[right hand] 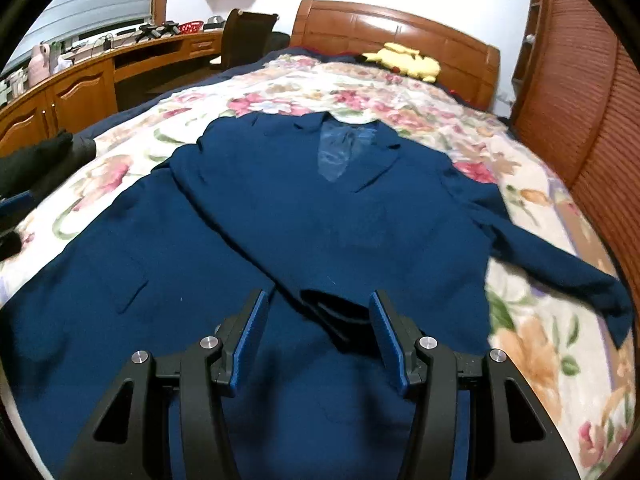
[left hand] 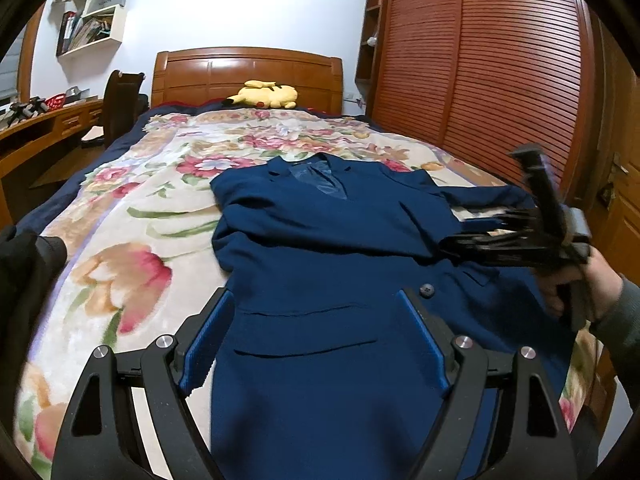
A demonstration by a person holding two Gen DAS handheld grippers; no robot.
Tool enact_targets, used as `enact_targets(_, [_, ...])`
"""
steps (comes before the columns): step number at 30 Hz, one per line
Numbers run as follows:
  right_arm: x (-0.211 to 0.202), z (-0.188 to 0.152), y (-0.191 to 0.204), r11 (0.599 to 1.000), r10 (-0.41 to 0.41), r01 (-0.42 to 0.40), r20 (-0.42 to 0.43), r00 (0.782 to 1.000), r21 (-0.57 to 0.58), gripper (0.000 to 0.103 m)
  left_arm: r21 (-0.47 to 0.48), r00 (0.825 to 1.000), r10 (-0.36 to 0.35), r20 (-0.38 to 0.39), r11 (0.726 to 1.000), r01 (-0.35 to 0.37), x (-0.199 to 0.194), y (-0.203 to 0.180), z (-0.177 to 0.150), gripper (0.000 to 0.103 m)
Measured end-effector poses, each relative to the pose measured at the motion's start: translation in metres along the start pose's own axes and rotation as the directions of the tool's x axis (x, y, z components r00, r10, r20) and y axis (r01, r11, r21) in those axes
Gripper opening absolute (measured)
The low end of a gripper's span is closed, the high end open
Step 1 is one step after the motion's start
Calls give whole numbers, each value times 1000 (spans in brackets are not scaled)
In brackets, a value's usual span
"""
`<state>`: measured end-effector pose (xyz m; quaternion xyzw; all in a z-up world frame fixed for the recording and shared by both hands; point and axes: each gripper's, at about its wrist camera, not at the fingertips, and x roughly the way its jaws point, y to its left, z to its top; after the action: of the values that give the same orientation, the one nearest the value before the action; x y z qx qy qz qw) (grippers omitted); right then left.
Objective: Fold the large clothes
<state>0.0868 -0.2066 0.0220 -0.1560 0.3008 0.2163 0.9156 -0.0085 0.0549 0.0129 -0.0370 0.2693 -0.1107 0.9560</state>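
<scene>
A dark blue suit jacket (left hand: 332, 240) lies face up on the bed, collar toward the headboard. It also shows in the right wrist view (right hand: 280, 220), with its left sleeve folded across the chest and the other sleeve (right hand: 560, 264) stretched out to the right. My left gripper (left hand: 320, 300) is open and empty above the jacket's lower front. My right gripper (right hand: 318, 304) is open and empty just above the folded sleeve's cuff (right hand: 332, 312). The right gripper also appears blurred in the left wrist view (left hand: 480, 232), over the jacket's right side.
The jacket lies on a floral blanket (left hand: 132, 200) covering the bed. A yellow plush toy (left hand: 264, 94) lies by the wooden headboard (left hand: 248, 72). A wooden desk (right hand: 100, 76) and chair (right hand: 244, 36) stand to the left, a slatted wardrobe (left hand: 480, 60) to the right.
</scene>
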Motion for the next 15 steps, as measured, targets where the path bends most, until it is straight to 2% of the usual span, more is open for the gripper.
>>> enact_targets(7, [42, 1, -17, 1000, -21, 21, -87, 996, 9, 54, 45, 999, -16, -31, 999, 17, 5, -16, -7, 83])
enact_targets(9, [44, 2, -28, 999, -4, 7, -85, 996, 37, 38, 48, 999, -21, -32, 999, 22, 5, -18, -7, 83])
enact_targets(10, [45, 3, -34, 999, 8, -4, -85, 996, 49, 35, 47, 999, -26, -30, 999, 27, 5, -19, -7, 83])
enact_targets(12, [43, 6, -44, 998, 8, -3, -74, 997, 61, 21, 44, 999, -31, -29, 999, 33, 6, -20, -6, 83])
enact_targets(15, [43, 16, -54, 997, -27, 31, -54, 998, 75, 14, 40, 999, -38, -29, 998, 39, 9, -22, -5, 83])
